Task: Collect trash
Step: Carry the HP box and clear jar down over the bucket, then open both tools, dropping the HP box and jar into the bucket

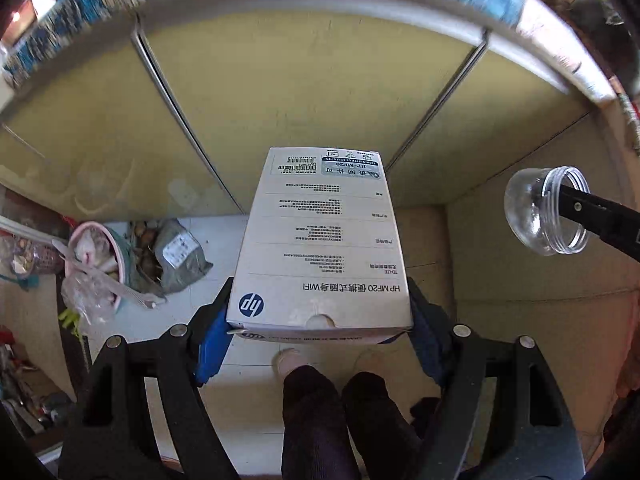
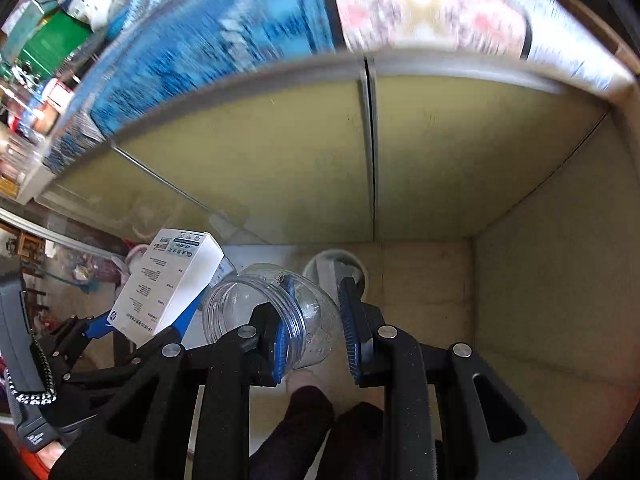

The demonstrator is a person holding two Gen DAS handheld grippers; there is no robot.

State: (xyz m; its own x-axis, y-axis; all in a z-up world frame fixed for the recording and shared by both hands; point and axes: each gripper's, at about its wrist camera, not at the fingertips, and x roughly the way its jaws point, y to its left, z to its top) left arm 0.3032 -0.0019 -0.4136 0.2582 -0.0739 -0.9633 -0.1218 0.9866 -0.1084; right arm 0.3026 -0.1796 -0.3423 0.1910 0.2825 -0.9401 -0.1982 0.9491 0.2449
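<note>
Left gripper [image 1: 320, 320] clamps the white rectangular cardboard box [image 1: 324, 240], long axis pointing away over the floor, while right gripper [image 2: 316, 336] pinches the clear plastic jar [image 2: 272, 312] by its rim, mouth tipped sideways.

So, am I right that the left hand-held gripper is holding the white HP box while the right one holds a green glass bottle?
Not quite: the right hand-held gripper holds a clear plastic jar, as the right wrist view shows. The left hand-held gripper does hold the white HP box.

Pale tiled floor [image 1: 224, 236]: pink bin [image 1: 100, 264], grey parcel bag [image 1: 180, 256] beside it.
</note>
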